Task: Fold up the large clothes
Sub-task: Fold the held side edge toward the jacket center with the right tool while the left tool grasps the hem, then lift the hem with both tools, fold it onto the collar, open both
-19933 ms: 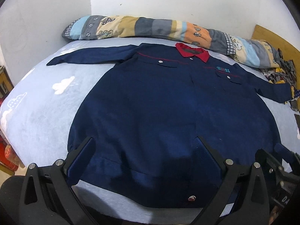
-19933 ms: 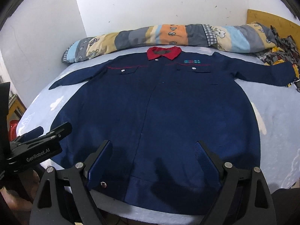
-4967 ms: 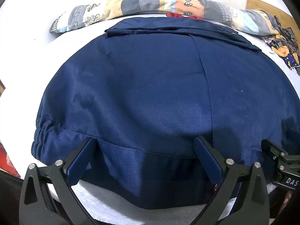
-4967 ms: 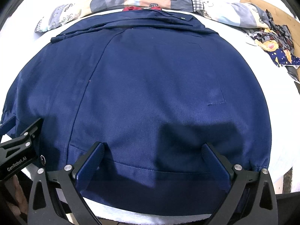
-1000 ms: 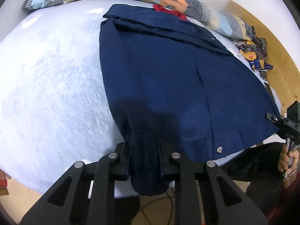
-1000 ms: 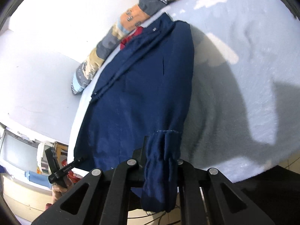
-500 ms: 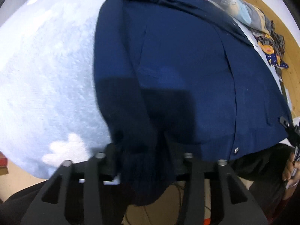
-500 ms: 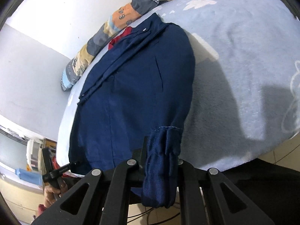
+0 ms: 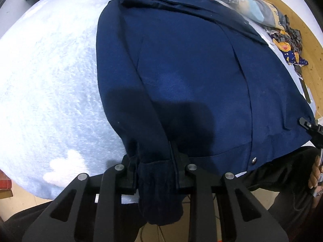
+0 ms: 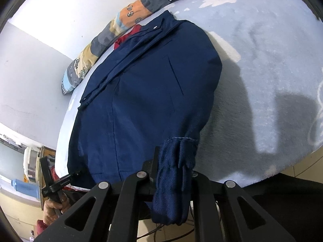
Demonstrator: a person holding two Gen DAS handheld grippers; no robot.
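On blue bed (image 9: 50,84), left tool (image 9: 155,167) and right tool (image 10: 173,173) still pinching jacket (image 9: 191,76) cuffs, sleeves lowered closer

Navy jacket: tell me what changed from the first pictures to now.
The navy jacket was turned back-side up, its sleeves folded across the top. The left gripper and right gripper, open before, each shut on a bottom corner and lifted it. The patchwork bolster and blue bedspread stayed put.
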